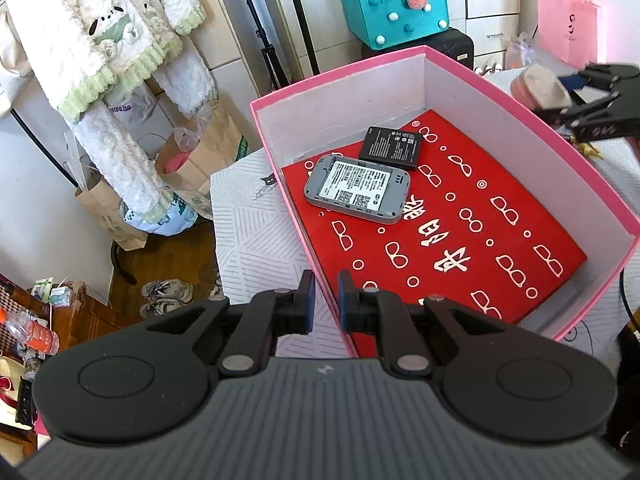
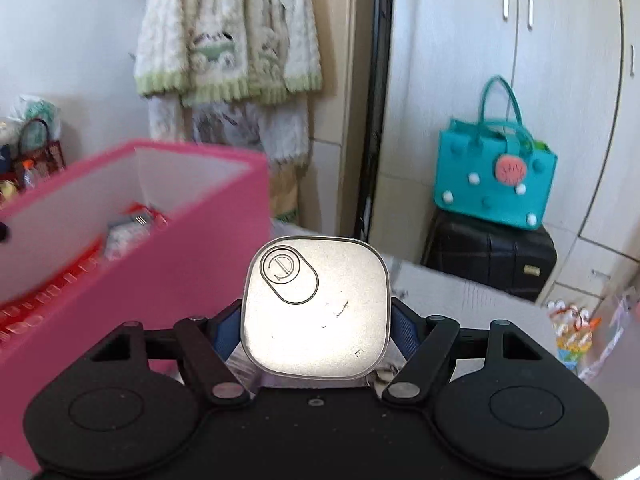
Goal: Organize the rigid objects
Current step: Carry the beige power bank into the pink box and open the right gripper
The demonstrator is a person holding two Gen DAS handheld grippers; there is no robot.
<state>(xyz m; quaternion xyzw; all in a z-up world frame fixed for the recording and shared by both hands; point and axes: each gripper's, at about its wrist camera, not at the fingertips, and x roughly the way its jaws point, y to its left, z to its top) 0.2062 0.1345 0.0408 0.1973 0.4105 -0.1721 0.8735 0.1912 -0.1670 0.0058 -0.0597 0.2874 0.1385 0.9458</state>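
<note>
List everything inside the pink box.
Inside the pink box: a grey device, a black battery, both on a red patterned sheet. Whatever lies beneath the sheet is hidden.

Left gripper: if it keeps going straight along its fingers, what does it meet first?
Probably the near pink wall of the pink box: the left gripper, jaws nearly shut and empty, straddles that edge. Beyond lies the red liner. Depth is uncertain.

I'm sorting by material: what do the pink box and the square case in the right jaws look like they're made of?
Pink box: likely cardboard, matte, thin white-lined walls. Square case: looks like brushed metal or metallic plastic, silvery sheen, fine scratches.
</note>
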